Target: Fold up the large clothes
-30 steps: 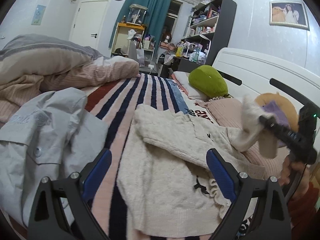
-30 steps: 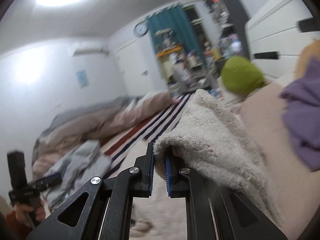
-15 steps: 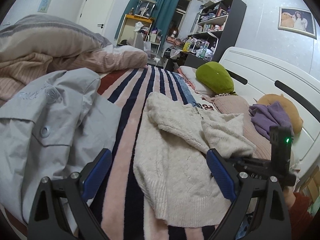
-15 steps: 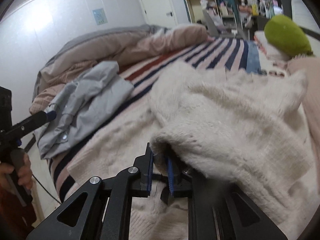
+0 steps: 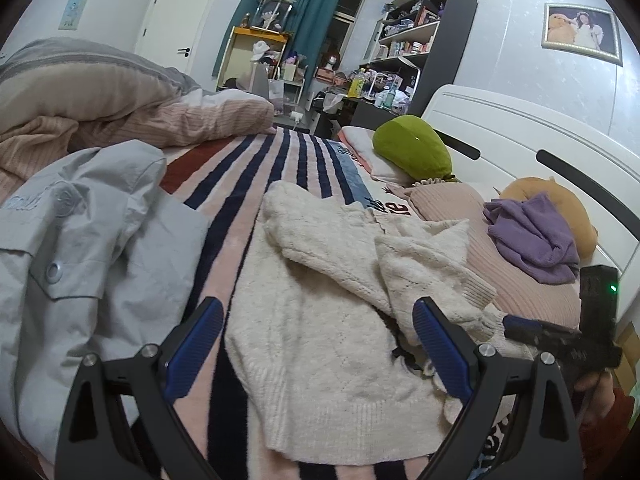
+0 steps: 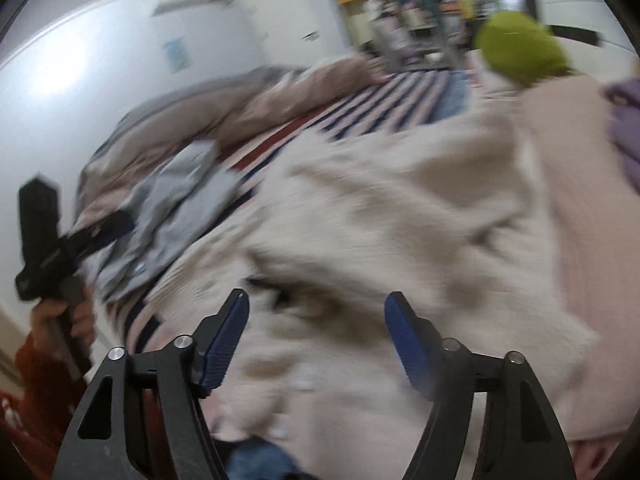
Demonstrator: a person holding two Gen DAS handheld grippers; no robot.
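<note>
Left wrist view, cream sweater (image 5: 320,320) on striped bed (image 5: 240,184), both tools (image 5: 316,344) (image 6: 316,332) spread wide — gripping nothing

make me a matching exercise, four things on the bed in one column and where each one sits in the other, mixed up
Things:
1. cream sweater
2. grey shirt
3. purple garment
4. green plush cushion

Places:
A. on the orange plush by the headboard
B. far end of the pillows, near the shelves
C. middle of the striped blanket
D. left side of the bed, beside the duvet

Pairs: 1-C, 2-D, 3-A, 4-B
</note>
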